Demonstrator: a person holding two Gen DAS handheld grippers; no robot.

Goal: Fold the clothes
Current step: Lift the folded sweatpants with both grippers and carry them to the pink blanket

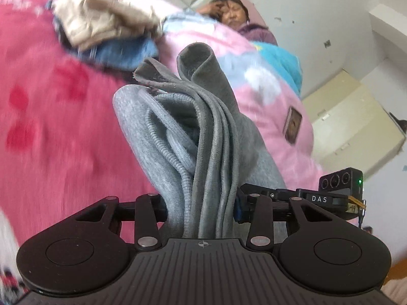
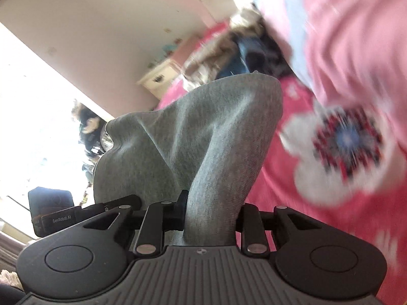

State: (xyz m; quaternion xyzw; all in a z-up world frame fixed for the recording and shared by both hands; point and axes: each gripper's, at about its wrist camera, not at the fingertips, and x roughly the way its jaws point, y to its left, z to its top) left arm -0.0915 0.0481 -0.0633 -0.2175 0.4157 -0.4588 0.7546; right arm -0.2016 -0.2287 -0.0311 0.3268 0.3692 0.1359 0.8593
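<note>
A red blanket (image 1: 63, 127) covers the bed beneath. The grey garment (image 1: 193, 132) hangs above it, bunched lengthwise, its folds running straight out from both tools. The left gripper (image 1: 201, 203) pinches a thick hemmed wad; the right gripper (image 2: 211, 213) clamps a smooth fold (image 2: 198, 137). Neither hand is nearer.

- The bunched garment (image 1: 203, 137) stands up between the left gripper (image 1: 201, 203) fingers, above the bed (image 1: 63, 127).
- A clothes pile (image 1: 101, 25) lies on the bed behind it, to the left.
- A quilt (image 1: 267, 89) lies behind it, to the right.
- Another fold of the garment sits between the right gripper (image 2: 211, 218) fingers.
</note>
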